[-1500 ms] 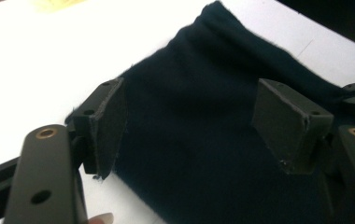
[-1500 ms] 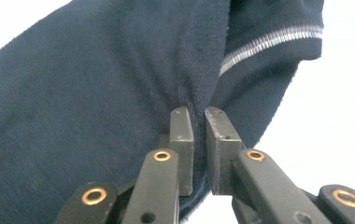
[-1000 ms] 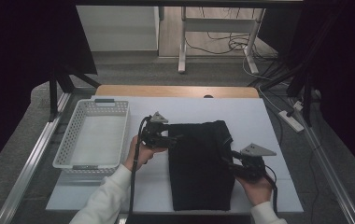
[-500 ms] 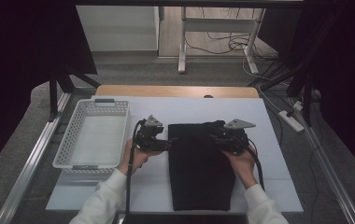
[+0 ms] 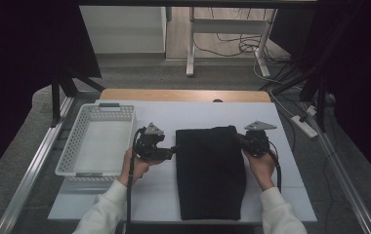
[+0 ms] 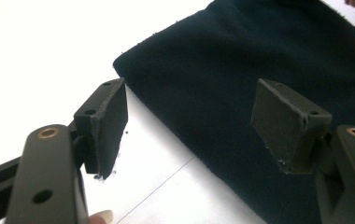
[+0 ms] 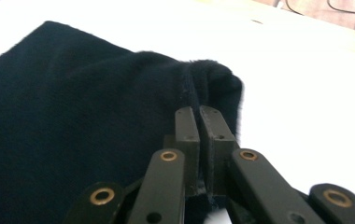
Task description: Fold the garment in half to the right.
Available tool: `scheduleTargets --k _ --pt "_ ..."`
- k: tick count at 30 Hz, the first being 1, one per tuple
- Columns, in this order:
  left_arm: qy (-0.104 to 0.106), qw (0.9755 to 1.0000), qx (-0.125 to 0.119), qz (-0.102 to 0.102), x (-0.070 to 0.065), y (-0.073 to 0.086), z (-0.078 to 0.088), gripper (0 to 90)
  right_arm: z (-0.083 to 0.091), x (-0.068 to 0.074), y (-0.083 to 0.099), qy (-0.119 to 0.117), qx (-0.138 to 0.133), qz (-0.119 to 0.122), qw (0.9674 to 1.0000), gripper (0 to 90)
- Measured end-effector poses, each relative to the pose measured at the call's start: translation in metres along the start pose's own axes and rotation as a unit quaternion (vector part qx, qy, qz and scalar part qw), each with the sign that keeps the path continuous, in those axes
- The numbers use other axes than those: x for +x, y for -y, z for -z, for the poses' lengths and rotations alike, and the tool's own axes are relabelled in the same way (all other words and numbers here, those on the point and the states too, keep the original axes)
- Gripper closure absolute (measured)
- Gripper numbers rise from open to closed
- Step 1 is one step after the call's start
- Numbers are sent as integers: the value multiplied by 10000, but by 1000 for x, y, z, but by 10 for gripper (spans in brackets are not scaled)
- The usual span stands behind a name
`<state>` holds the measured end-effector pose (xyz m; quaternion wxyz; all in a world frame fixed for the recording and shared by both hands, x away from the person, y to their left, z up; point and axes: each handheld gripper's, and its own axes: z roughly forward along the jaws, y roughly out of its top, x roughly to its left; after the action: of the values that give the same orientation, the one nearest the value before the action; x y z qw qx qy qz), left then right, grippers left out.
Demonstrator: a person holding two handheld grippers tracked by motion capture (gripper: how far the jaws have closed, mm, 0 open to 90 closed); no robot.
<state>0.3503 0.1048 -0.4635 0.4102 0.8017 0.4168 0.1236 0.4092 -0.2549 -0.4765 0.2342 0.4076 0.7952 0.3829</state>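
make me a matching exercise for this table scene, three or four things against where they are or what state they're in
Things:
1. left gripper
2. right gripper
3. white basket
4. black cloth

States or places:
A. lying flat mid-table
B. jaws open at the cloth's edge
C. at the table's left side
D. jaws pinched on a cloth corner

Pairs: 1-B, 2-D, 3-C, 4-A

Black cloth [image 5: 211, 173]: one, lay on the table [image 5: 291, 195].
White basket [image 5: 95, 146]: one, stood near the table's left edge.
Grippers: two, left gripper [image 5: 173, 150] and right gripper [image 5: 239, 140].
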Motion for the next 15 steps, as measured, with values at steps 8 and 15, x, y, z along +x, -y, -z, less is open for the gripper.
scheduleTargets --k 8,15 --pt "11 10000 -25 51 3 0 -2 269 -5 -16 20 -113 204 -325 9992 776" --pt "118 9999 -75 30 6 0 -3 242 17 -7 11 -386 -368 -294 9981 441"
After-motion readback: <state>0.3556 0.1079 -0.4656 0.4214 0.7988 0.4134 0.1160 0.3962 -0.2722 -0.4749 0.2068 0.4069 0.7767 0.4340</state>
